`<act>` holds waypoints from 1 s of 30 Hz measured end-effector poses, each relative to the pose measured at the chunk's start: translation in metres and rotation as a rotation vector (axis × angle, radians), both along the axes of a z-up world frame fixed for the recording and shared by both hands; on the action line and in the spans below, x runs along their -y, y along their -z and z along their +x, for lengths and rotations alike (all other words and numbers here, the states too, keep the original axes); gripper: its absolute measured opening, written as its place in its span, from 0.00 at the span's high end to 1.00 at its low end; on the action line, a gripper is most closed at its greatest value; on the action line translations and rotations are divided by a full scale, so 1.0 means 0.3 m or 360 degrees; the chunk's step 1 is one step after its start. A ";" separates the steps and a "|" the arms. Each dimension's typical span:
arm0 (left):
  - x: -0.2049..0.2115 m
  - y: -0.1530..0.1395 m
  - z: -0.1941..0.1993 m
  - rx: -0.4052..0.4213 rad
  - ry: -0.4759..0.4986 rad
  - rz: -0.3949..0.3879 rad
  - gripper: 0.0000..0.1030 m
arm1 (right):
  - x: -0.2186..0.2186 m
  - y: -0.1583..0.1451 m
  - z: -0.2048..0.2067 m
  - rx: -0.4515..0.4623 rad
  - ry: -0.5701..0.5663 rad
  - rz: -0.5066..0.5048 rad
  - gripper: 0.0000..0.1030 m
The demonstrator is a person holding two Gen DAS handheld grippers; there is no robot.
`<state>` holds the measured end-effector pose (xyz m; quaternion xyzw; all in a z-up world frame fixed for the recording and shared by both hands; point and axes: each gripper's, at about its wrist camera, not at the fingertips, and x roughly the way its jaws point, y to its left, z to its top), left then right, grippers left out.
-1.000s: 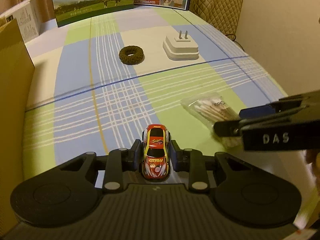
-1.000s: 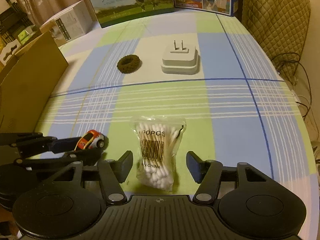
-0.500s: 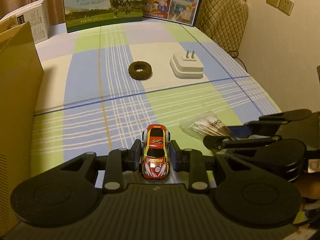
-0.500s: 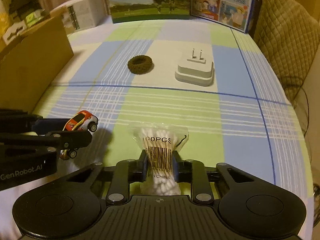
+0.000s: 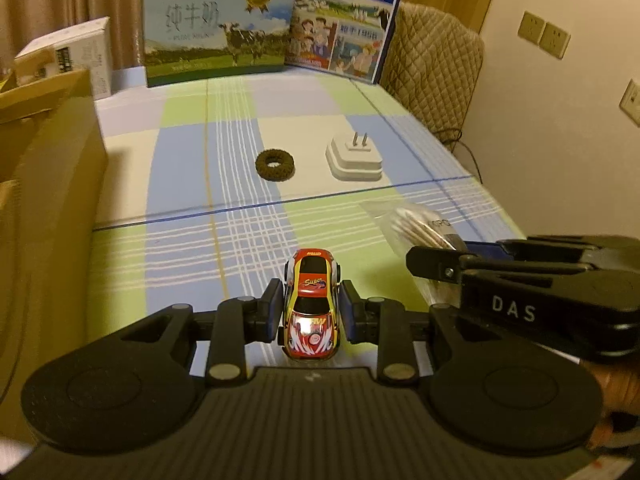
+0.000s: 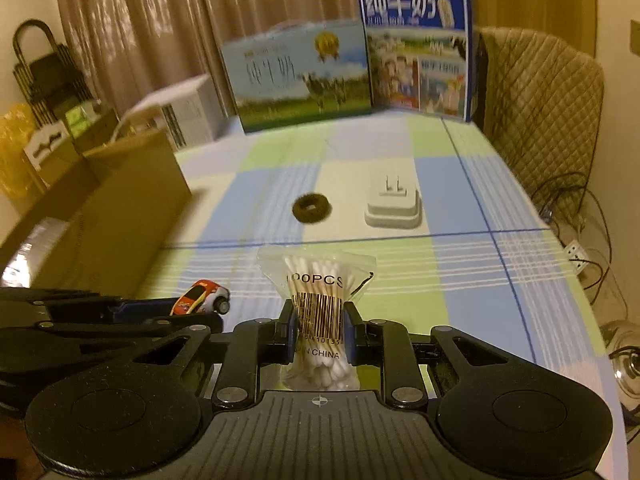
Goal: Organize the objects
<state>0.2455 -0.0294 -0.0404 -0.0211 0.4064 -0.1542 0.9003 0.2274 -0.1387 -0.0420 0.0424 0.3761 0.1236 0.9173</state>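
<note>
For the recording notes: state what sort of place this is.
Probably a room in a home: a table under a checked cloth, milk gift boxes standing before curtains, and a quilt-covered chair by the wall sockets.

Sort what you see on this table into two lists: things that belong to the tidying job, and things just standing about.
Part of the job:
toy car, held in the left gripper
bag of cotton swabs, held in the right gripper
brown hair tie
white plug adapter
cardboard box

Just standing about:
milk cartons
quilted chair
</note>
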 end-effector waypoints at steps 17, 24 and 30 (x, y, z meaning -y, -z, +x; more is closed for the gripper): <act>-0.116 -0.206 -0.408 0.0112 -0.0152 -0.0127 0.76 | -0.010 -0.101 -0.353 0.0053 0.0041 0.0043 0.81; -0.144 -0.265 -0.494 0.0171 -0.0193 -0.0142 0.76 | -0.061 -0.162 -0.416 0.0132 0.0002 0.0000 0.81; -0.166 -0.305 -0.553 0.0212 -0.0210 -0.0151 0.76 | -0.089 -0.211 -0.469 0.0196 -0.0030 -0.0016 0.81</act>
